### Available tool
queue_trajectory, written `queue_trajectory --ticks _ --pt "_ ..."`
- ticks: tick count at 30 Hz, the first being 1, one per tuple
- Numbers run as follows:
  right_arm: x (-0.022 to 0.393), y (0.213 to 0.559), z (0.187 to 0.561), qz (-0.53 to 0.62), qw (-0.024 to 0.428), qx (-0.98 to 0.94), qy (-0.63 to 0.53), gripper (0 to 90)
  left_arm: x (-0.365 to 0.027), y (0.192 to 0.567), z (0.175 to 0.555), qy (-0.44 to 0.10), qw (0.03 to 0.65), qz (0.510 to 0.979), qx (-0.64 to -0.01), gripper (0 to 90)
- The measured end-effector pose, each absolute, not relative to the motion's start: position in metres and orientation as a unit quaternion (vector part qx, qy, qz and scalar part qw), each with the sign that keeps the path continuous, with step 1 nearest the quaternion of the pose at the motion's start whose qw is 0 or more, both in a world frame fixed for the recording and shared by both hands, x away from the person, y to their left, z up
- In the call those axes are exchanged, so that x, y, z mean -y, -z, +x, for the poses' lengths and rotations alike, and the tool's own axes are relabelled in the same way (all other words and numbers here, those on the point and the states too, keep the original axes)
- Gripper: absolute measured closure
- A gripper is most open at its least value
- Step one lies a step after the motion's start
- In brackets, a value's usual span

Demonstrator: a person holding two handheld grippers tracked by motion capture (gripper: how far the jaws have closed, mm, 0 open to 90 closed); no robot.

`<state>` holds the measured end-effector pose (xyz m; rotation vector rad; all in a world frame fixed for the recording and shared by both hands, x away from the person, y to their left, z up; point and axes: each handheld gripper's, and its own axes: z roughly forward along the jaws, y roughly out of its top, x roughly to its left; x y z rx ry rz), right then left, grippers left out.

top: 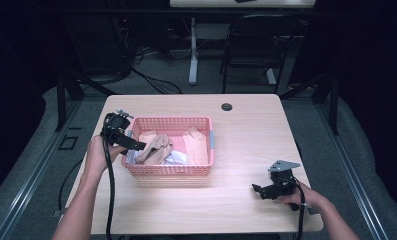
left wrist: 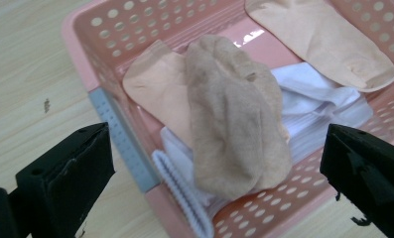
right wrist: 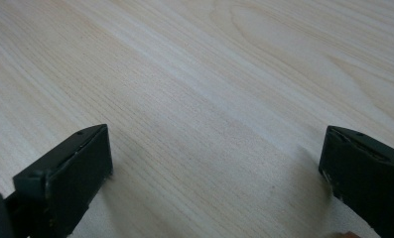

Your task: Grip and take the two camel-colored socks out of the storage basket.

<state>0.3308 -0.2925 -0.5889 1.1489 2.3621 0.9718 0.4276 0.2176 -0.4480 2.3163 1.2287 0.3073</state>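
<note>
Both tongs gape empty; a tan sock (left wrist: 234,124) half hides white socks (left wrist: 308,99).

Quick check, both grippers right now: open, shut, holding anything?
Left gripper: open, empty, jaws spread over the tan sock in the pink basket.
Right gripper: open, empty, over the bare table.

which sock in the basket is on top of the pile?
The tan fuzzy sock. It lies over the peach sock and the white socks at the left hand-held gripper end. The other peach sock lies flat, apart.
</note>
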Motion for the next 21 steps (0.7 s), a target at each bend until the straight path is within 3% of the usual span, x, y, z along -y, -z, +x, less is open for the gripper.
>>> queue_trajectory --ticks 10,20,21 --pt "0.292 0.589 0.331 0.404 0.17 -0.831 -0.342 0.0 -0.188 0.466 0.451 -0.088 0.221 0.867 -0.439 0.4" --pt "0.293 0.589 0.331 0.404 0.17 -0.832 -0.341 0.0 -0.178 0.484 0.466 -0.065 0.2 0.87 -0.446 20.1" --pt "0.292 0.589 0.331 0.404 0.17 -0.831 -0.342 0.0 -0.177 0.485 0.467 -0.062 0.198 0.871 -0.446 26.1"
